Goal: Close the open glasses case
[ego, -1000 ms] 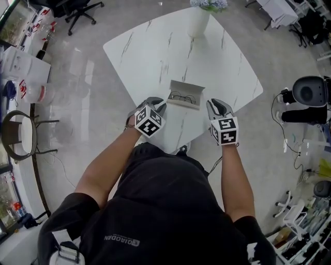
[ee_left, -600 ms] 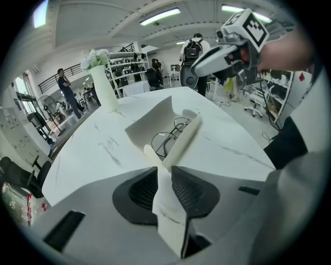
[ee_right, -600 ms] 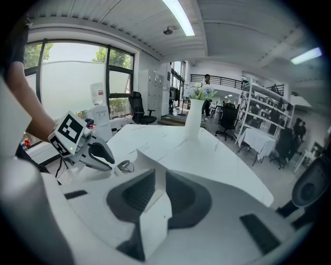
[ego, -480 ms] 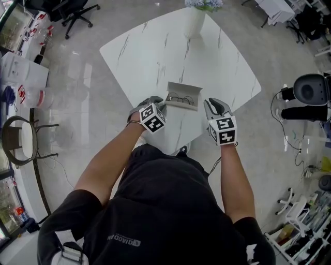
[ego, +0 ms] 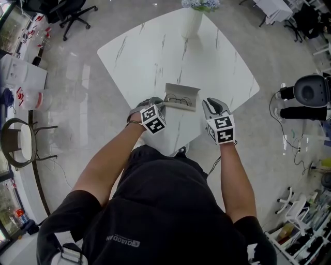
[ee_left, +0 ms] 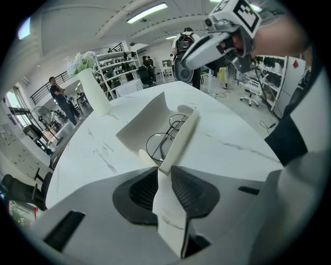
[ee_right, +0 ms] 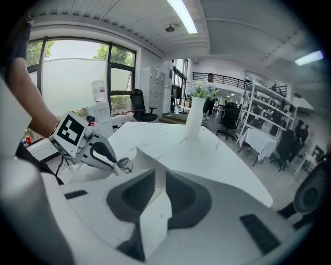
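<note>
The open white glasses case [ego: 182,93] lies near the front corner of the white marble table [ego: 155,57], lid raised, with thin-framed glasses [ego: 178,98] inside. My left gripper [ego: 160,105] is at the case's left end. In the left gripper view its jaws [ee_left: 164,173] are shut on the case's white front edge, with the case [ee_left: 145,127] and the glasses [ee_left: 160,145] just beyond. My right gripper [ego: 208,107] is at the case's right end. There its jaws [ee_right: 152,178] are shut on a white edge of the case [ee_right: 147,158].
A tall white vase [ego: 190,23] with flowers stands at the table's far corner. Around the table is glossy floor with a chair [ego: 20,137] at the left, an office chair [ego: 72,10] at the back left and equipment [ego: 307,98] at the right.
My left gripper has moved in closer to the case's left end. The right gripper has kept its place beside the case.
</note>
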Demonstrator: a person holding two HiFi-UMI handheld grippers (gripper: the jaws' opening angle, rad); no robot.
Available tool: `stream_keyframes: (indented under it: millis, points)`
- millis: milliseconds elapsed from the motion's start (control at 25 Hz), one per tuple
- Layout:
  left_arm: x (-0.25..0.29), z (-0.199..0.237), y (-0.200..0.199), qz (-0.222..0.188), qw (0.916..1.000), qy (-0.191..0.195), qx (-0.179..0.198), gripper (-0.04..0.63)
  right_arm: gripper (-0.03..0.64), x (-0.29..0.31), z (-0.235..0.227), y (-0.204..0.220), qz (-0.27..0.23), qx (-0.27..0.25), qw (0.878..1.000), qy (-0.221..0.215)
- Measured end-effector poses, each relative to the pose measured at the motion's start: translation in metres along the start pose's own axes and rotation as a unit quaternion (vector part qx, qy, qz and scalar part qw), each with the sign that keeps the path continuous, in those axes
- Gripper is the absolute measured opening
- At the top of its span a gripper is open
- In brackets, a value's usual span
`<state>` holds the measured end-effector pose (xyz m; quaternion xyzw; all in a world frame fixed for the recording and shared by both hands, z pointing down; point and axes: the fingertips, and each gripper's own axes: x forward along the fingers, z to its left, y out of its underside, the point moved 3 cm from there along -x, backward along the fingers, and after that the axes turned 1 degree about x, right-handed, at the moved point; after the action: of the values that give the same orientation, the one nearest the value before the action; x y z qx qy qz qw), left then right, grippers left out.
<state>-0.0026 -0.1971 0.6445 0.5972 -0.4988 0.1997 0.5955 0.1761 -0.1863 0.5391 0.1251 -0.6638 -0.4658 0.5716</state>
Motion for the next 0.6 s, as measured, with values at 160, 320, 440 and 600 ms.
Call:
stream_keyframes:
  millis: [160, 320, 440, 600]
  points:
    - [0.002, 0.000, 0.002, 0.000, 1.0000, -0.001, -0.005, 0.080, 0.064, 0.010, -0.004, 0.000, 0.013, -0.025, 1.000, 0.000]
    - [0.003, 0.001, 0.001, 0.003, 1.0000, -0.001, -0.008, 0.078, 0.064, 0.024, -0.007, 0.003, 0.033, -0.056, 0.998, -0.003]
    - [0.003, 0.000, 0.002, 0.005, 0.9999, 0.000, -0.009, 0.077, 0.064, 0.032, -0.007, 0.004, 0.049, -0.074, 0.996, -0.005]
    - [0.002, 0.000, 0.003, 0.002, 0.9999, -0.003, -0.013, 0.075, 0.064, 0.043, -0.009, 0.001, 0.064, -0.105, 0.992, -0.008]
